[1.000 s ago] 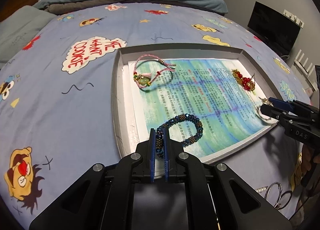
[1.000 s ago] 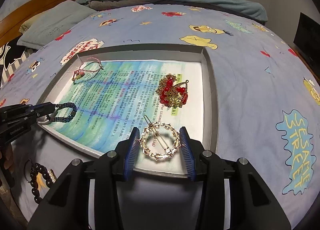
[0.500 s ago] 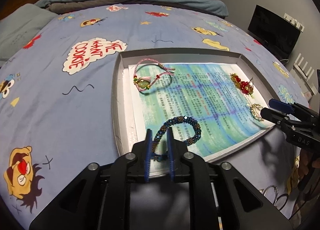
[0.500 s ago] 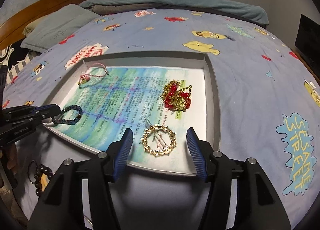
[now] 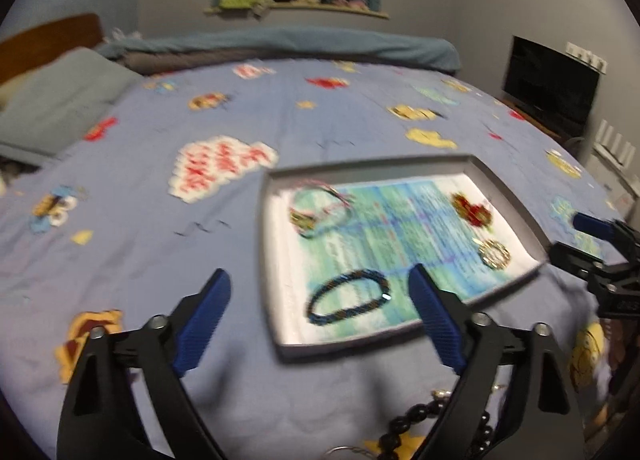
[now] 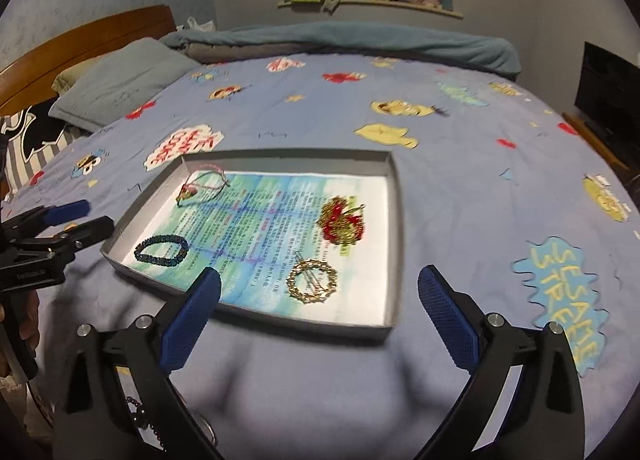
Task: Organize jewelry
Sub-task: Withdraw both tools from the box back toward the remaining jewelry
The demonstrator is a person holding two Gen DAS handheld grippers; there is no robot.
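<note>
Left tongs (image 5: pixel 320 300) have just spread wide, empty — the dark beaded bracelet (image 6: pixel 161 250) lies in the grey tray (image 6: pixel 394 244) on the bed. The gold hair clip (image 6: pixel 311 281) lies there too; right tongs (image 6: pixel 320 300) just opened, empty.

Four pieces lie apart on the printed paper lining a shallow grey tray (image 6: pixel 394 219): a dark blue beaded bracelet (image 6: pixel 161 250) near the front left, a gold wreath-shaped clip (image 6: pixel 311 281) front right, a red-and-gold beaded piece (image 6: pixel 341 219) behind it, a pink cord bracelet (image 6: pixel 202 187) back left.
</note>
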